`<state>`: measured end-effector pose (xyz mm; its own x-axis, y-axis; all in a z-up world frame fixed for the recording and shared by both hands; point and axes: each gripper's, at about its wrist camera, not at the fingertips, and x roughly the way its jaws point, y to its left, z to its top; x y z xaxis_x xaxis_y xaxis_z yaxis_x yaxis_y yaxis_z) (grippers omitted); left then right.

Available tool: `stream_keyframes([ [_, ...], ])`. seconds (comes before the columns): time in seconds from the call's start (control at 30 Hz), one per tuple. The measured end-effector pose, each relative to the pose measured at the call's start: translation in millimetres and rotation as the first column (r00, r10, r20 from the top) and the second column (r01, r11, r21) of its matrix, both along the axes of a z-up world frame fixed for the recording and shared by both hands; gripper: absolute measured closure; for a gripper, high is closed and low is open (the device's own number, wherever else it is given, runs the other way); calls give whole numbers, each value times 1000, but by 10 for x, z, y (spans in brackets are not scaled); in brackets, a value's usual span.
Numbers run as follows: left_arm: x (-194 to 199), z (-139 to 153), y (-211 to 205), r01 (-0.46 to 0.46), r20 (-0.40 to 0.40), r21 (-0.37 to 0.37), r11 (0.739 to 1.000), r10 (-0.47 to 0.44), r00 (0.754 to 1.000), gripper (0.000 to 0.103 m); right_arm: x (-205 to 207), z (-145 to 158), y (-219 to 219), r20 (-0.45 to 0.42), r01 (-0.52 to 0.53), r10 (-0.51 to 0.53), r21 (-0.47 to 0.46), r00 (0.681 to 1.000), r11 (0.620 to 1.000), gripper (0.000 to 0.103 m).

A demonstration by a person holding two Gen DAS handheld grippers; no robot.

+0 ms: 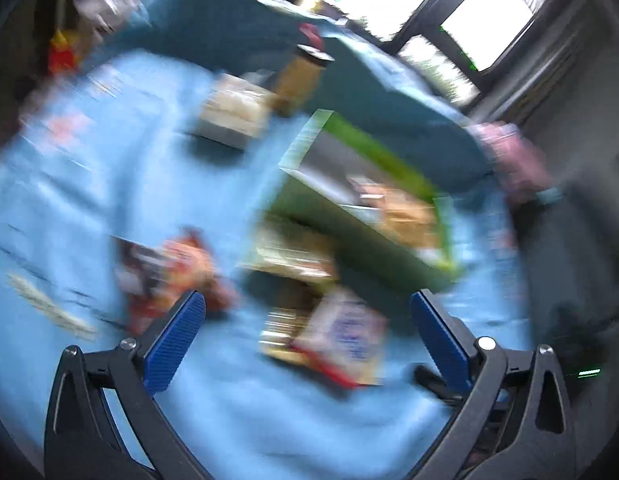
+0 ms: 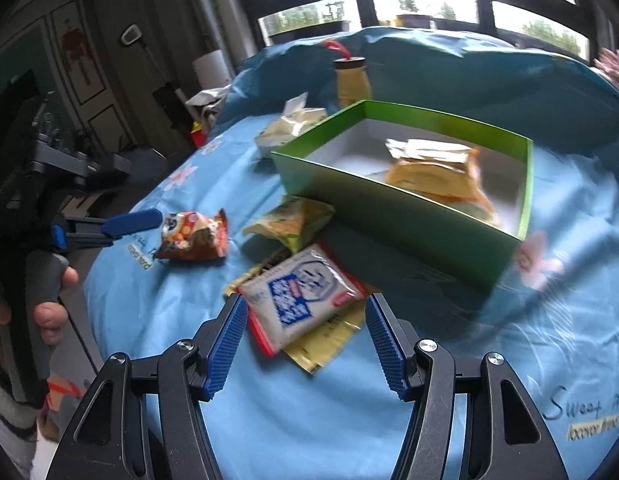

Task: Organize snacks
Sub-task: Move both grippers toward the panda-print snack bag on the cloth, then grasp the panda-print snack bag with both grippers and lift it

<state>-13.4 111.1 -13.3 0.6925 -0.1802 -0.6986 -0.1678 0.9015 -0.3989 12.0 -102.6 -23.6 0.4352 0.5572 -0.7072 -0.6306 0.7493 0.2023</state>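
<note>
The whole left wrist view is smeared by motion, so print on the white-and-blue snack packet (image 1: 345, 336) is unreadable. The flat yellow foil sachet (image 2: 321, 340) lies mostly hidden beneath that packet; the green cardboard box (image 2: 389, 204) wall hides part of the orange snack bag (image 2: 437, 172)

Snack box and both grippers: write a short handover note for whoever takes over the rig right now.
Left gripper: open, empty, near the orange-brown packet.
Right gripper: open, empty, over the white-and-blue packet.
Green box: on the blue sheet, one orange packet inside.
Left to do: white-and-blue packet, yellow packet under it, greenish packet by the box wall, orange-brown packet, pale bag and bottle behind the box.
</note>
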Motion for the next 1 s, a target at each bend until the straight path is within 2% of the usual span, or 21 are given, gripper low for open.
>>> stream_keyframes([
  [0.03,1,-13,41,-14,-12,29,999,14,1000,0,4,-7,66,-3,-17,17,4,1000,1000,41],
  [0.07,-9,-36,105,-24,-18,25,999,25,1000,0,9,-15,120,-6,-32,32,8,999,999,41],
  [0.13,-37,-111,288,-47,-25,-30,998,46,999,0,25,-42,250,-14,-66,66,10,998,998,41],
  [0.27,-88,-225,561,-126,-60,-17,992,125,990,1,53,-116,529,-36,-135,135,17,990,991,41],
  [0.37,-85,-357,708,-147,-79,-66,987,141,987,1,76,-177,699,-55,-166,167,21,984,986,41],
  [0.63,53,-493,754,-147,-105,-77,986,138,985,3,193,-344,1121,-86,-239,240,19,967,971,41],
  [0.83,160,-609,766,-133,-130,-60,989,124,984,14,283,-451,1414,-78,-286,284,-19,956,958,41],
  [0.9,184,-651,780,-126,-139,-63,990,117,983,30,322,-493,1491,-93,-303,300,-19,949,953,41],
  [1.0,200,-702,809,-121,-148,-78,990,108,983,39,353,-530,1565,-101,-323,320,-14,942,946,41],
])
